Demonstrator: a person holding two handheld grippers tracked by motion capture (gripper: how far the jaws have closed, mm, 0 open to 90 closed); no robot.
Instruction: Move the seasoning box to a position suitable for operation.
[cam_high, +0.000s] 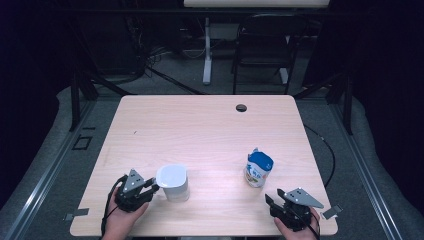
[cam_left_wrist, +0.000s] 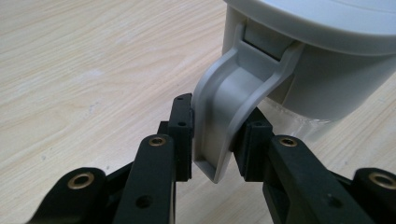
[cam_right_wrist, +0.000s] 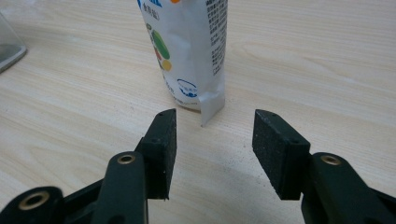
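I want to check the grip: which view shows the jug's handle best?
The left gripper view: the grey handle sits close up, clamped between the left tongs. The high view shows the jug small, its handle hidden by those tongs. The right gripper view faces the carton.

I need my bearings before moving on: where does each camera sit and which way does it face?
High view: above the near edge, looking forward and down on the table; both hands and grippers show.
Left gripper view: rides the left gripper, facing the white pitcher's handle between its jaws.
Right gripper view: rides the right gripper, facing the milk pouch.
Shared: the high view also shows the pitcher and the pouch.
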